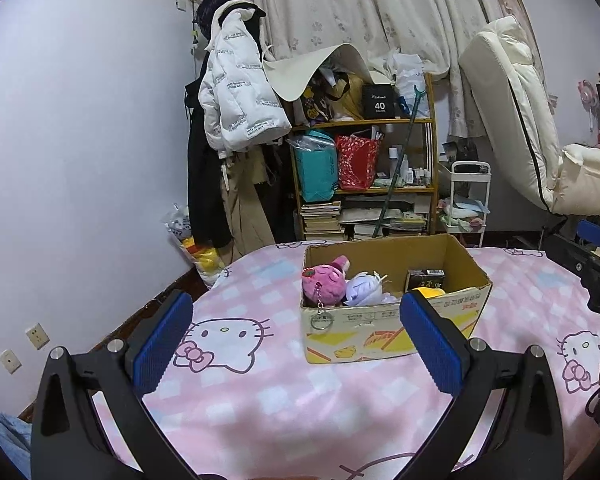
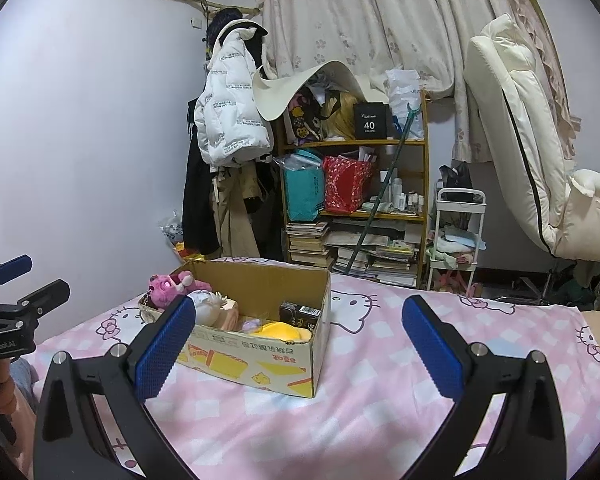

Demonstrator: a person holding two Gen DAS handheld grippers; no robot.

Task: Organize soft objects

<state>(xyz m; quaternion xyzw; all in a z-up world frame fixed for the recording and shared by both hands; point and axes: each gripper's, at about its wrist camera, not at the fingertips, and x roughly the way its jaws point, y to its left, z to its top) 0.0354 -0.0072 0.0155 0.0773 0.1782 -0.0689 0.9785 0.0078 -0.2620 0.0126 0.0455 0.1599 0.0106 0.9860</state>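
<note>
A cardboard box (image 1: pixel 384 328) (image 2: pixel 260 364) stands on the pink bed cover. Inside it lie a pink plush (image 1: pixel 327 280) (image 2: pixel 165 289), a pale lilac plush (image 1: pixel 365 288), a yellow plush (image 2: pixel 281 330) (image 1: pixel 428 291) and a small black carton (image 1: pixel 425 279) (image 2: pixel 298 314). A key ring (image 1: pixel 322 321) hangs from the pink plush over the box front. My left gripper (image 1: pixel 298 344) is open, held back from the box with nothing between its blue pads. My right gripper (image 2: pixel 300 346) is also open and empty, with the box just beyond its left pad (image 2: pixel 165 346).
The bed cover (image 1: pixel 260 392) spreads around the box. Behind the bed stand a crowded wooden shelf (image 1: pixel 364 176), a coat rack with a white jacket (image 1: pixel 240 92), a small white cart (image 1: pixel 466 204) and a cream recliner (image 1: pixel 540 152). The other gripper (image 2: pixel 12 312) shows at the left edge.
</note>
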